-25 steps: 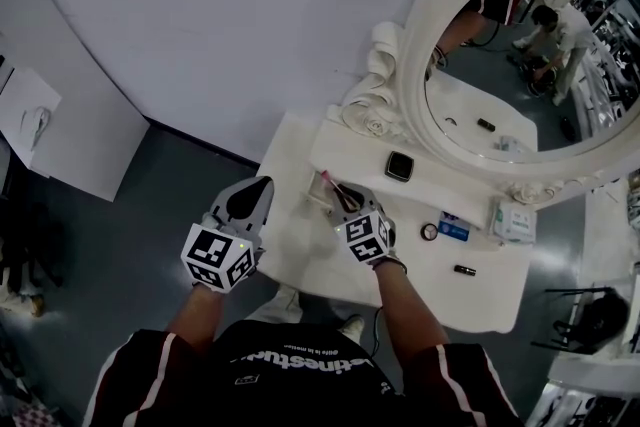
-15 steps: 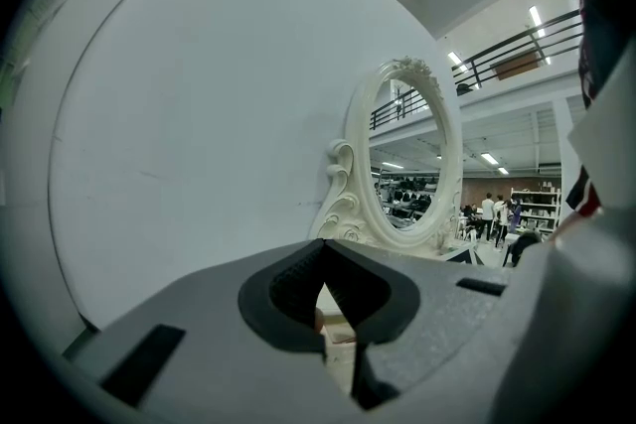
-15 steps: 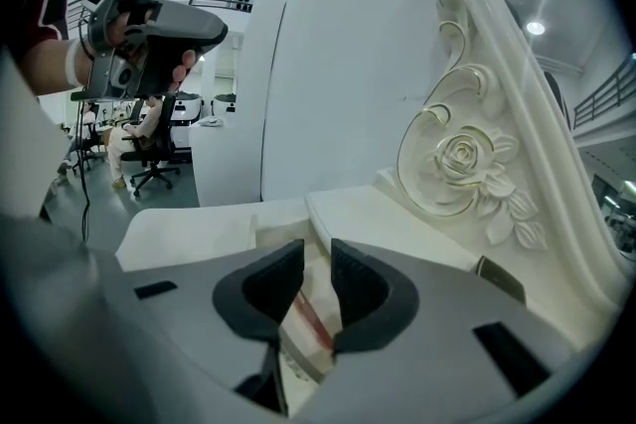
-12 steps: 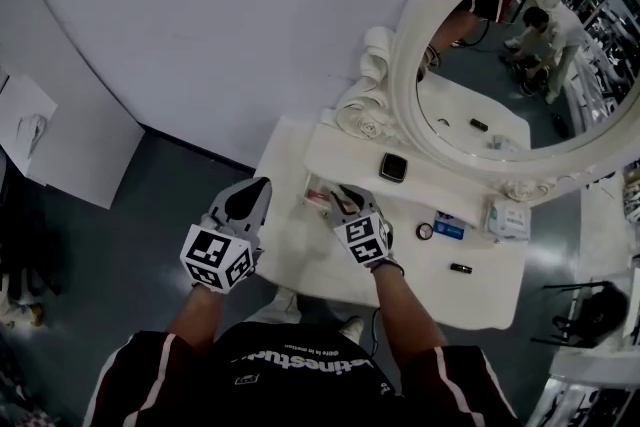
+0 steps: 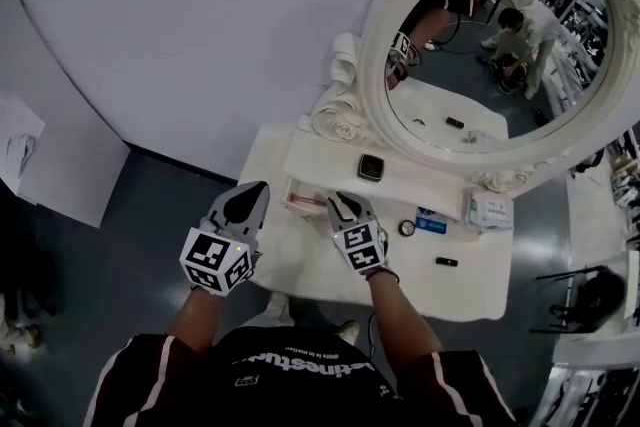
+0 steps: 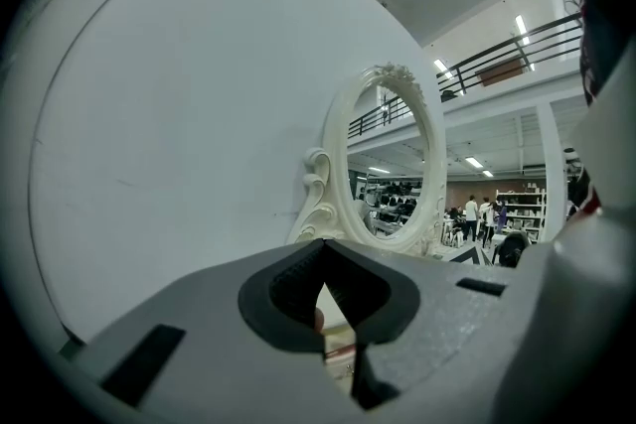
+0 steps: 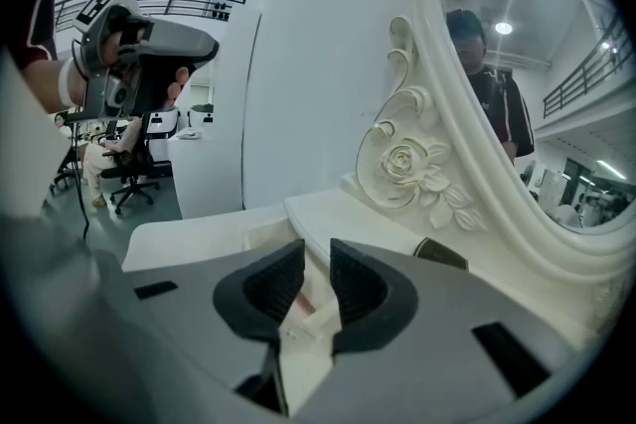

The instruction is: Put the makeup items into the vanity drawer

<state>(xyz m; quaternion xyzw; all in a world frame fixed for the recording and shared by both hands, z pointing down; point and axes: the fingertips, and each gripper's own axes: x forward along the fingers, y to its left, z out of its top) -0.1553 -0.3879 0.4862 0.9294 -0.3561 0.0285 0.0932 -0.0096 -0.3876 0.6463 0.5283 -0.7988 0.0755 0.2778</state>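
The small vanity drawer [image 5: 300,187] stands open at the left of the white table top, and a pink makeup stick [image 5: 301,201] lies in it. My right gripper [image 5: 340,206] hovers just right of the drawer; its jaws are closing with nothing between them. In the right gripper view the pink stick [image 7: 298,299] shows through the gap of my right gripper [image 7: 318,258]. My left gripper [image 5: 247,199] is shut and empty, held off the table's left edge. A black compact [image 5: 372,167], a round item [image 5: 406,228], a blue item [image 5: 431,221] and a small black tube [image 5: 446,262] lie on the table.
An oval white-framed mirror [image 5: 385,65] rises behind the table, with carved scrolls [image 5: 335,115] at its left foot. A white box [image 5: 490,210] sits at the right below the mirror. Dark floor surrounds the table, with a white board [image 5: 60,170] at the left.
My right gripper held the pink stick over the drawer, then opened; the stick now lies in the drawer. The left gripper has stayed put.
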